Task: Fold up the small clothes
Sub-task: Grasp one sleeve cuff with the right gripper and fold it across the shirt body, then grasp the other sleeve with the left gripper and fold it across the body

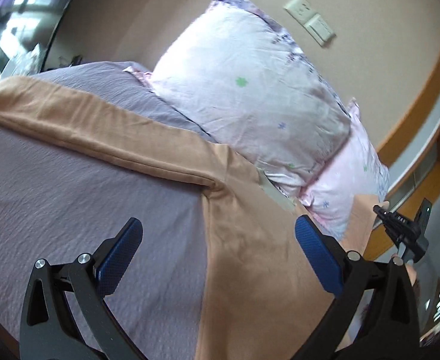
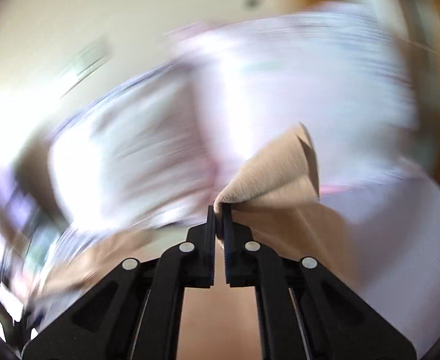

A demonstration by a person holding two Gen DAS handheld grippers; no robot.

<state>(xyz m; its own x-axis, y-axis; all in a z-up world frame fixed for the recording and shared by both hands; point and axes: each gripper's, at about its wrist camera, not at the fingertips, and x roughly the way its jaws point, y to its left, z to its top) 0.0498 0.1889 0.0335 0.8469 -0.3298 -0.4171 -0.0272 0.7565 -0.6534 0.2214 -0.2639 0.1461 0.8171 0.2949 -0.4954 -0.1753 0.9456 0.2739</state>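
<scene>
A peach long-sleeved garment (image 1: 250,240) lies spread on the lilac bedsheet (image 1: 70,198); one sleeve (image 1: 79,123) stretches out to the upper left. My left gripper (image 1: 218,228) is open, its blue pads (image 1: 121,258) wide apart just above the garment's body near the armpit. My right gripper (image 2: 219,210) is shut on a bunched fold of the peach garment (image 2: 280,180) and holds it lifted; that view is heavily motion-blurred. The right gripper also shows at the right edge of the left wrist view (image 1: 399,228), beyond the garment's far side.
Two pale floral pillows (image 1: 250,90) lean against the beige wall at the head of the bed, touching the garment's upper edge. Wall sockets (image 1: 310,19) sit above them. A wooden bed frame and shelf (image 1: 414,180) run along the right.
</scene>
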